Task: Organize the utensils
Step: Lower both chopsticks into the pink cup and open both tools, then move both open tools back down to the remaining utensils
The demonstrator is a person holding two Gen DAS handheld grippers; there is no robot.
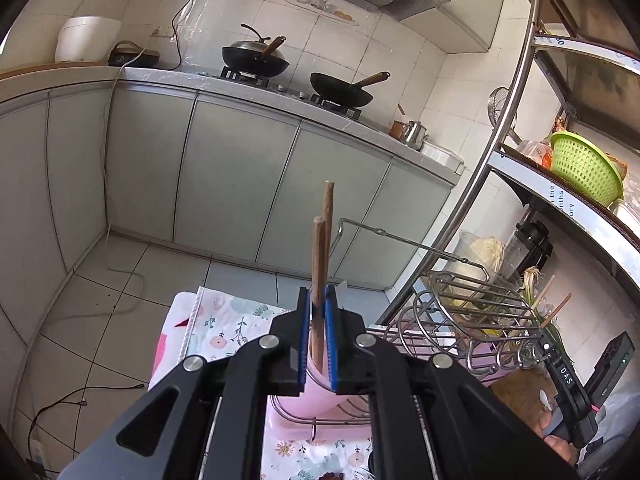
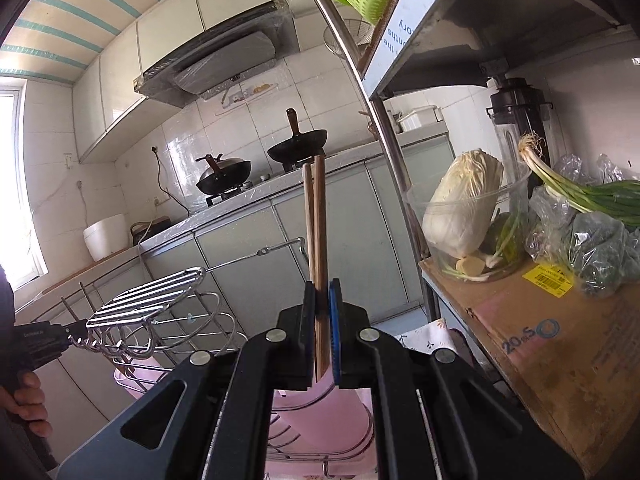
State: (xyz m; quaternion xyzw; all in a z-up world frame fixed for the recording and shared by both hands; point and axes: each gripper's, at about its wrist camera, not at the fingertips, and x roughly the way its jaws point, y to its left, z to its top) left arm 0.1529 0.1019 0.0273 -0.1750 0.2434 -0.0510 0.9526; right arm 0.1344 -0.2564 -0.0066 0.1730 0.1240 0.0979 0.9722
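Note:
In the left wrist view my left gripper (image 1: 318, 300) is shut on a pair of brown wooden chopsticks (image 1: 322, 248) that stand upright between its blue pads. Their lower ends hang over a pink cup (image 1: 310, 396) set in a wire dish rack (image 1: 472, 308). In the right wrist view my right gripper (image 2: 322, 292) is shut on a second upright pair of chopsticks (image 2: 316, 220), also above the pink cup (image 2: 320, 404). The wire rack (image 2: 160, 304) spreads to its left. Each view catches the other gripper's black body at its edge, held by a hand (image 2: 24, 396).
A steel shelf post (image 2: 392, 168) rises close on the right. The shelf carries a cabbage in a clear bowl (image 2: 464, 208), green onions (image 2: 580, 192), a cardboard box (image 2: 560, 352) and a green basket (image 1: 584, 168). A floral cloth (image 1: 224, 320) covers the table. Woks (image 1: 256, 60) sit on the far counter.

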